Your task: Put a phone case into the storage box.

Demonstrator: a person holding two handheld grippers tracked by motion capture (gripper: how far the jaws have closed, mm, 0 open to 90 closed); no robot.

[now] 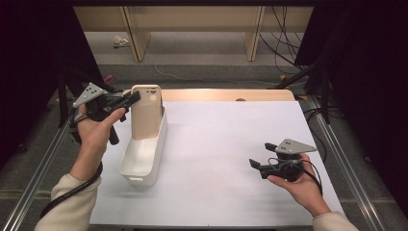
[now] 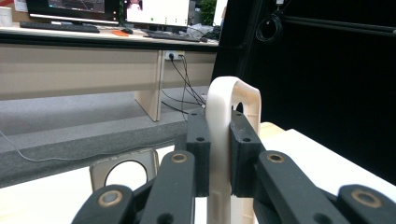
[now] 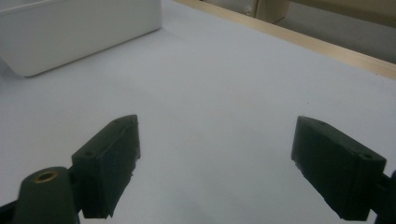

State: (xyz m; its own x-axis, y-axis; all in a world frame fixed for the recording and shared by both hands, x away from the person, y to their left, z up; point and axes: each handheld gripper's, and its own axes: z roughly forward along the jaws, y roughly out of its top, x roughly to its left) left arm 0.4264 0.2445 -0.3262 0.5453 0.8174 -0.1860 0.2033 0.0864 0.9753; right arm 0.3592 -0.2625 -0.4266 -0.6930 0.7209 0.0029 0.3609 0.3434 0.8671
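A beige phone case (image 1: pixel 146 115) stands upright at the far end of a long white bin (image 1: pixel 144 166), its lower part inside the bin. My left gripper (image 1: pixel 133 98) reaches in from the left and is shut on the case's top edge. In the left gripper view both black pads (image 2: pixel 198 140) press on the thin case (image 2: pixel 233 93) from either side. At the table's right, my right gripper (image 1: pixel 261 155) is held low over the white sheet, open, with nothing between its jaws (image 3: pixel 215 154).
Behind the left jaw in the left gripper view lies a second, greyish case (image 2: pixel 123 168) with a round cut-out. The bin's white wall (image 3: pixel 70 32) lies far ahead of the right gripper. A wooden table edge (image 1: pixel 226 94) runs along the back, and metal rails (image 1: pixel 337 144) flank the table.
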